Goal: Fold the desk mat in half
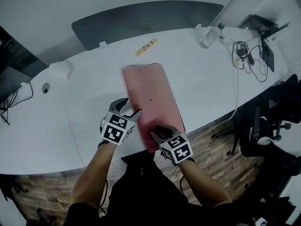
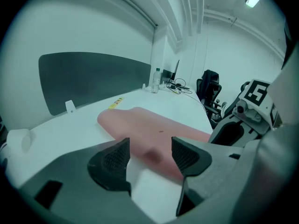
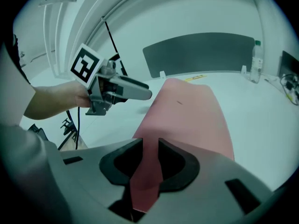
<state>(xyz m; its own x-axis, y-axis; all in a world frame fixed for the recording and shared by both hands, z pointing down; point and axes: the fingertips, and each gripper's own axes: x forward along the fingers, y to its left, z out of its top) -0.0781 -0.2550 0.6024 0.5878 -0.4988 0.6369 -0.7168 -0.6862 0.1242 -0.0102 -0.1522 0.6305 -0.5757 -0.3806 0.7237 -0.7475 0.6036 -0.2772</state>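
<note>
A pink desk mat (image 1: 150, 95) lies flat on the white table (image 1: 202, 88), its long side running away from me. My right gripper (image 1: 157, 132) is at the mat's near right corner; in the right gripper view the mat's near edge (image 3: 147, 171) runs up between the jaws and fills the narrow gap, so the gripper (image 3: 146, 160) is shut on it. My left gripper (image 1: 131, 106) hovers at the mat's left edge near the front. In the left gripper view it (image 2: 150, 155) is open, with the mat (image 2: 154, 125) beyond its fingers and nothing gripped.
A clear bottle (image 1: 209, 36) and a tangle of cables (image 1: 249, 55) sit at the back right. A yellow strip (image 1: 146, 46) lies behind the mat, before a dark partition (image 1: 141, 20). A white object (image 1: 61, 71) is at the left. A black office chair (image 1: 277, 121) stands beyond the table's right edge.
</note>
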